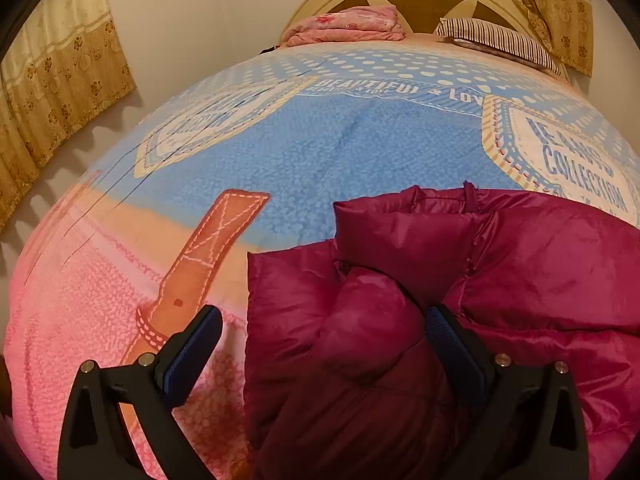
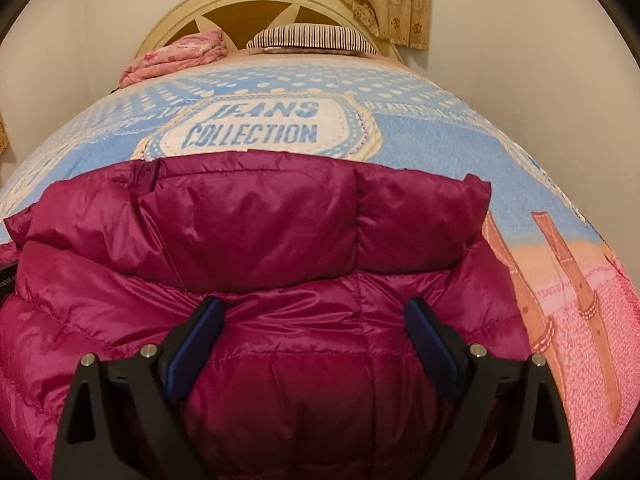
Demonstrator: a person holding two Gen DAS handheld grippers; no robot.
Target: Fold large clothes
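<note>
A magenta puffer jacket [image 1: 500, 276] lies on the bed, partly folded, with a padded flap doubled over its top. It fills most of the right wrist view [image 2: 248, 232]. My left gripper [image 1: 324, 328] is open, just above the jacket's left edge; a bulging fold lies between its fingers, untouched as far as I can tell. My right gripper [image 2: 314, 320] is open and hovers over the middle of the jacket, holding nothing.
The bedspread [image 1: 312, 152] is blue and pink with a "JEANS COLLECTION" label print [image 2: 256, 128]. A folded pink blanket [image 1: 344, 26] and a striped pillow [image 1: 496, 38] lie at the headboard [image 2: 248, 4]. Curtains [image 1: 60, 68] hang left and behind.
</note>
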